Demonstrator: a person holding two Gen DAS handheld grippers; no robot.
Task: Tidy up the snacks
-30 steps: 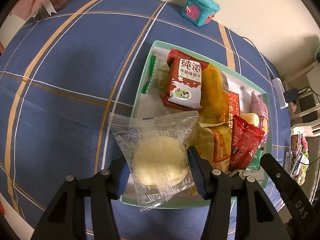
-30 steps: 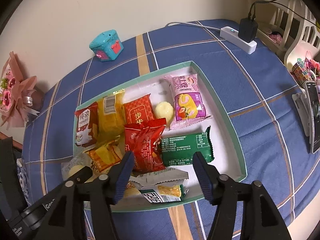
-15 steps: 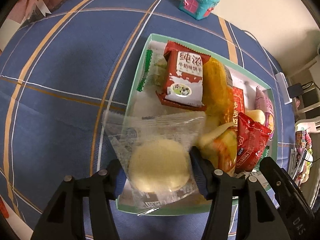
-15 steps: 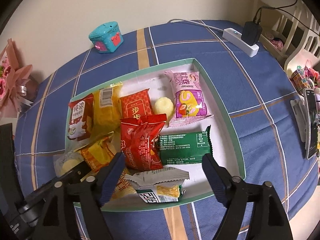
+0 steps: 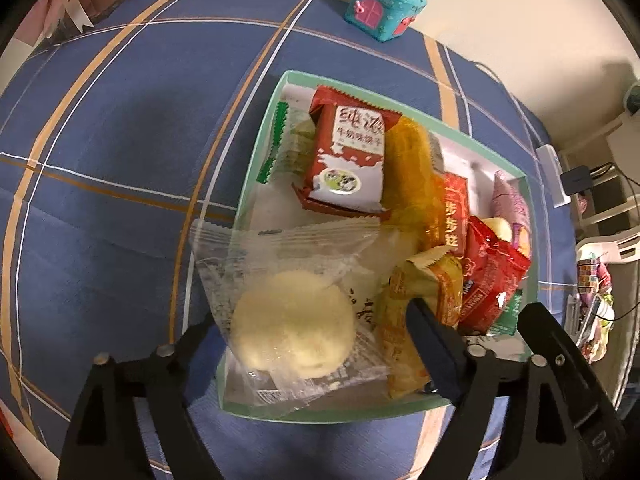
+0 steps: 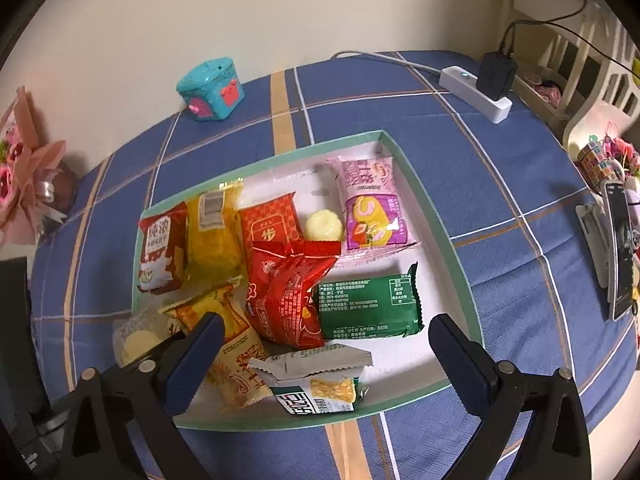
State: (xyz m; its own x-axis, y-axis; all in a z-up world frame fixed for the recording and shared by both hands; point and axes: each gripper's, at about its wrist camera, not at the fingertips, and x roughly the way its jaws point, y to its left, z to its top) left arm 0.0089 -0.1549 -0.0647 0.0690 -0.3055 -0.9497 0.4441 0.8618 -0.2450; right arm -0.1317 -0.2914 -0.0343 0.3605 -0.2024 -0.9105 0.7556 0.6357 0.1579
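Note:
A mint-rimmed white tray (image 5: 256,168) (image 6: 444,236) on the blue checked cloth holds several wrapped snacks. My left gripper (image 5: 316,328) is open around a clear packet with a pale round cake (image 5: 292,320), which lies in the tray's near left corner, partly over the rim; whether the fingers touch it I cannot tell. The packet also shows in the right wrist view (image 6: 140,340). My right gripper (image 6: 324,344) is open and empty above the tray's near edge, over a red packet (image 6: 288,296), a green packet (image 6: 368,304) and a white-and-green packet (image 6: 316,384).
A teal toy house (image 5: 384,4) (image 6: 212,88) stands at the table's far edge. A pink bouquet (image 6: 24,180) is at the left. A white power strip with a black plug (image 6: 480,88) and a phone on a stand (image 6: 616,248) are at the right.
My left gripper has opened wider and the cake packet has dropped lower into the tray corner. My right gripper has opened further and pulled back a little.

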